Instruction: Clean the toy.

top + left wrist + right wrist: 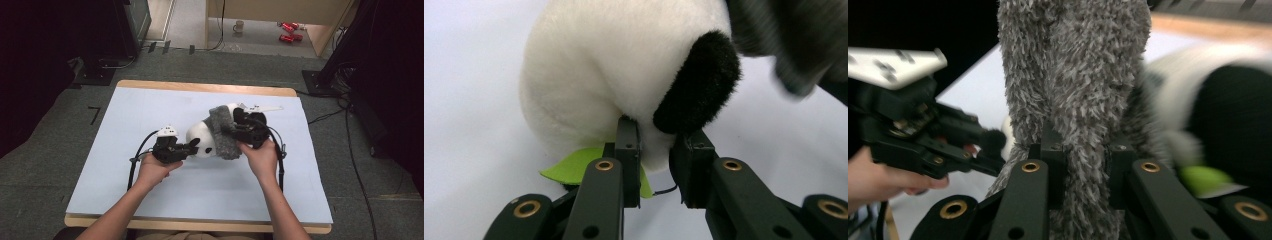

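Plush toy (202, 140) at mid tabletop (150, 200), fuzzy cloth (225, 132) draped over its right part. Left gripper (192, 145) just left of toy, jaws clamped on toy's edge by ear (698, 90). Right gripper (235, 131) right of toy, jaws pinching cloth. Mug (239, 26) on floor well behind tabletop.

both grippers black: left gripper (192, 145), right gripper (229, 129). brass-ringed rivets on the jaw arms, white three-cornered plates on top, black cables trailing. forearms bare, no sleeves.
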Demonstrator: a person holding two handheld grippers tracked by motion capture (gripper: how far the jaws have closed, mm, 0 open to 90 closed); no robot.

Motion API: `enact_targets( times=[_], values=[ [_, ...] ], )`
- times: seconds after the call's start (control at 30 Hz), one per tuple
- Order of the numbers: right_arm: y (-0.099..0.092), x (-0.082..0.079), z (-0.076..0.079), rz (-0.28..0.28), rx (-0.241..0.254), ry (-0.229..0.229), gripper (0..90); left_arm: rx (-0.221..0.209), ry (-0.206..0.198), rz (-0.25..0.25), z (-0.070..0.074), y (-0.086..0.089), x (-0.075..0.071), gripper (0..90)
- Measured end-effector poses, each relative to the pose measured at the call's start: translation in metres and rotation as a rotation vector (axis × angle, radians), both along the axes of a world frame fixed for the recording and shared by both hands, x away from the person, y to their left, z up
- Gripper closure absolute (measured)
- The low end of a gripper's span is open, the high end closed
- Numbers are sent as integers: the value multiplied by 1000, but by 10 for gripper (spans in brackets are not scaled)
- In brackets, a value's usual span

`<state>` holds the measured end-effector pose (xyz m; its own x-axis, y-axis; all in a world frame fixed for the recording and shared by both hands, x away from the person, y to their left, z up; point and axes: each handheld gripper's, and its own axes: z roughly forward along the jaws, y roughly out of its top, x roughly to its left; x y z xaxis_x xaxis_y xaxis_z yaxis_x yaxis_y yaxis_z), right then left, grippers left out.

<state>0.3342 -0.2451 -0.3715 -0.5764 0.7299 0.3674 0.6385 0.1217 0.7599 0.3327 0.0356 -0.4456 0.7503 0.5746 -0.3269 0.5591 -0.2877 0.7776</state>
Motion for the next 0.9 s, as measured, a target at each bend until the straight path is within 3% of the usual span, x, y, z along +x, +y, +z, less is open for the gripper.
enact_targets(
  times=[0.1, 0.17, 0.27, 0.37, 0.63, 0.73, 0.9],
  values=[
    [12, 4, -21, 8, -65, 32, 773, 21, 2, -11, 0, 1, 1, 724],
    [9, 6, -28, 0, -40, 27, 774, 17, -2, -17, 1, 4, 2, 679],
    [6, 7, -27, -13, -85, 4, 775, 22, -31, -34, 3, 8, 2, 584],
    [4, 7, -28, -15, -86, 6, 775, 48, -61, -55, 6, 13, 3, 490],
    [-2, 8, -26, -12, -105, 8, 774, 14, -65, -52, 14, 35, 17, 442],
    [-6, 9, -25, -17, -103, 14, 774, 18, -60, -84, 12, 33, 24, 424],
    [-11, 10, -23, -24, -108, 18, 774, 34, -85, -114, 10, 26, 33, 402]
  ],
)
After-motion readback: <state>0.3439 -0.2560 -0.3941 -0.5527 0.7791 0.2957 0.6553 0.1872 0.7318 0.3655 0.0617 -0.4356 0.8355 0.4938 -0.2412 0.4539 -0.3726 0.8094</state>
